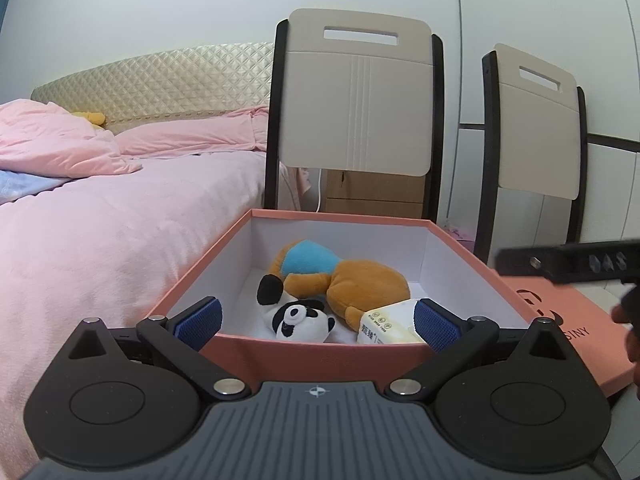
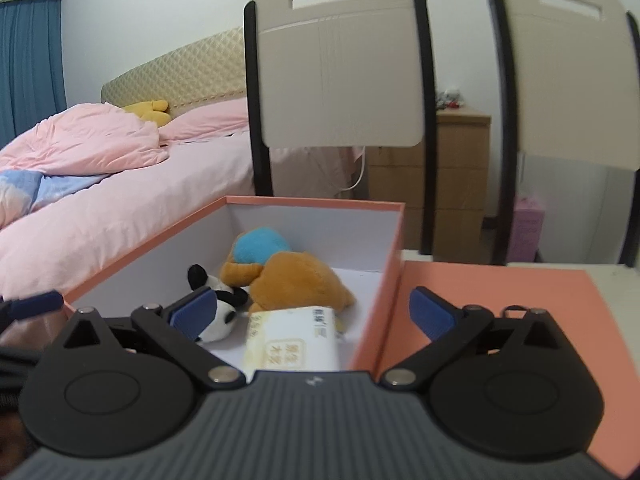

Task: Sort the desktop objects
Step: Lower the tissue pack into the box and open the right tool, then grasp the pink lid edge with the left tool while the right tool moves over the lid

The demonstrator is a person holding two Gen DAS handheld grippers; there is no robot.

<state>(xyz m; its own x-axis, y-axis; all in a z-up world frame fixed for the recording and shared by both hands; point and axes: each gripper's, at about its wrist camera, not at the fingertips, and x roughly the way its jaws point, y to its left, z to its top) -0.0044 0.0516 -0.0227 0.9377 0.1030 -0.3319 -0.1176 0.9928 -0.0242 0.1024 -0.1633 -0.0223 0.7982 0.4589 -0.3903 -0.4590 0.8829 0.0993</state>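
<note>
Behind the worktop (image 2: 612,280), a pink bed (image 1: 120,216) and two chairs (image 1: 356,100) are seen. Ahead of both grippers an open box (image 1: 192,276) is placed, in which a brown plush (image 1: 352,276), a panda (image 1: 296,320) and a tissue pack (image 2: 292,340) are laid together. The left gripper (image 1: 316,322) is held with jaws apart over the box's near wall, nothing clamped. The right gripper (image 2: 312,312) is spread wide, empty, the pack lying just below and between its fingers. To its right the lid (image 2: 500,292) is laid flat.
</note>
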